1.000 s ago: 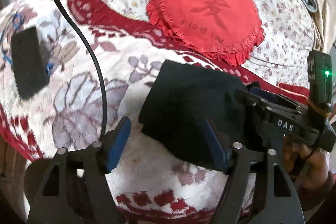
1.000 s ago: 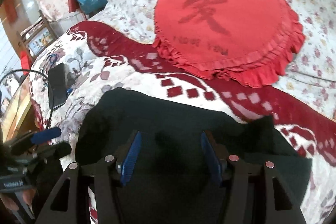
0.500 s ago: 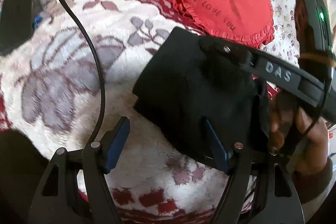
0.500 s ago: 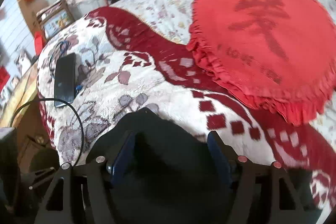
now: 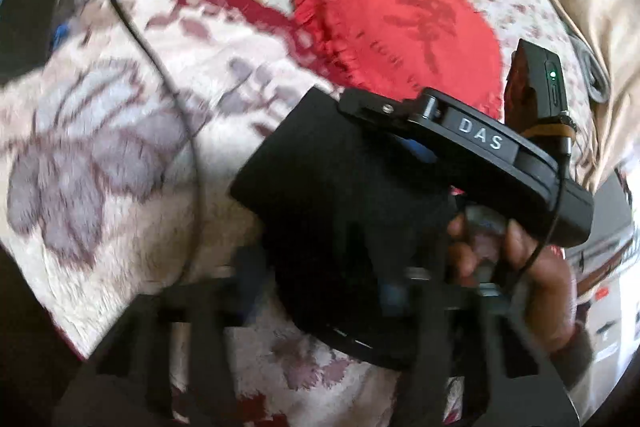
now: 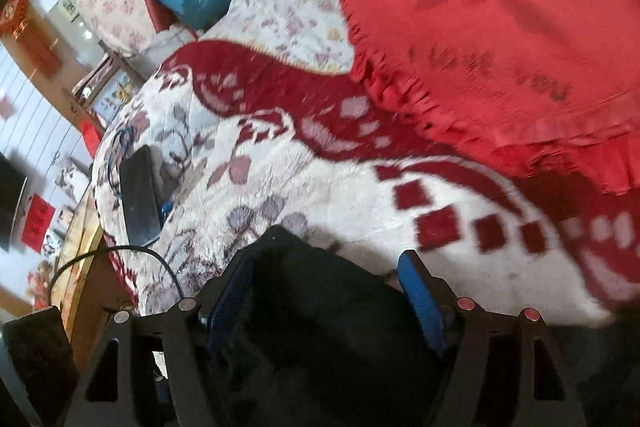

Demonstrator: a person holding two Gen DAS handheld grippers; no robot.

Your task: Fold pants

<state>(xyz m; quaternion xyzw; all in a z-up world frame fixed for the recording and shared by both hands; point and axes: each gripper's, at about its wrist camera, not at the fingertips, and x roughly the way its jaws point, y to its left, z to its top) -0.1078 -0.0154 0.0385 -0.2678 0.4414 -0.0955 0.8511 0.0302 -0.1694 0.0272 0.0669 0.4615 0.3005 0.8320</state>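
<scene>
The black pants (image 5: 332,195) lie folded into a compact bundle on the flowered bed blanket (image 5: 120,131). My left gripper (image 5: 320,291) is blurred by motion; its open jaws straddle the bundle's near edge. My right gripper (image 6: 324,291) is open, its blue pads (image 6: 416,283) on either side of the pants (image 6: 320,323), which fill the gap between them. In the left wrist view the right gripper's body (image 5: 472,143) rests over the top of the bundle, held by a hand (image 5: 532,267).
A red heart-shaped ruffled cushion (image 5: 400,23) lies just behind the pants, also in the right wrist view (image 6: 500,39). A black phone (image 6: 138,195) and a black cable (image 5: 160,75) lie on the blanket to the left. The bed edge and room clutter are at far left.
Both grippers have swung and tilted, blurring the views. The right gripper has slid toward the bundle's left edge. The folded pants have stayed in place.
</scene>
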